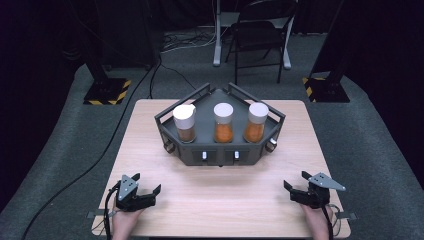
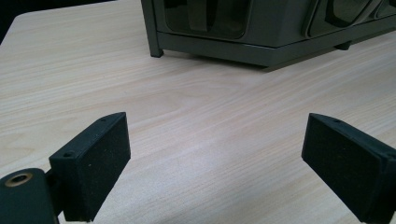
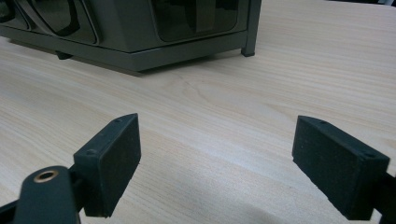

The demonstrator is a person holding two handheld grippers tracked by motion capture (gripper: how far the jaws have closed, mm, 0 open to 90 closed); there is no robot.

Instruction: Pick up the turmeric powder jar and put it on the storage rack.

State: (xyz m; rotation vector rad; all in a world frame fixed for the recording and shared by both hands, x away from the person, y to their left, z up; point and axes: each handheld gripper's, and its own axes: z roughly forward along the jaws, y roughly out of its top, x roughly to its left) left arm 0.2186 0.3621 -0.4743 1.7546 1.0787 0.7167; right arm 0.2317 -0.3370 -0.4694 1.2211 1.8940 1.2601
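High view. A pale wood-grain rectangular table [image 1: 150, 150] carries a dark grey, angular metal rack [image 1: 220, 159] with a railed rim, standing at the far middle of the tabletop, well ahead of both sets of jaws. Three clear cylindrical jars with white lids stand upright in the rack, side by side in a shallow arc. The left jar [image 1: 184, 124] holds a brownish-orange powder in its lower part; the middle jar [image 1: 223, 123] and the right jar [image 1: 256, 123] each hold a brighter orange powder, filling roughly the lower half. The jars stand apart from one another, none touching its neighbour.

The left gripper [image 1: 147, 192], black with a grey three-cornered plate on top, rests low at the near left corner of the table; its jaws point inward towards the table's middle. The right gripper [image 1: 296, 187], of the same make, rests at the near right corner, its jaws likewise turned inward. Each is borne by a hand entering from the near edge.

Left gripper view. Both black padded jaws stand wide apart, with bare tabletop between them; the rack's front corner and foot lie well beyond the tips.

Right gripper view. The jaws are likewise spread wide with nothing between them; the rack's base and corner post lie well beyond them, up and to the left.
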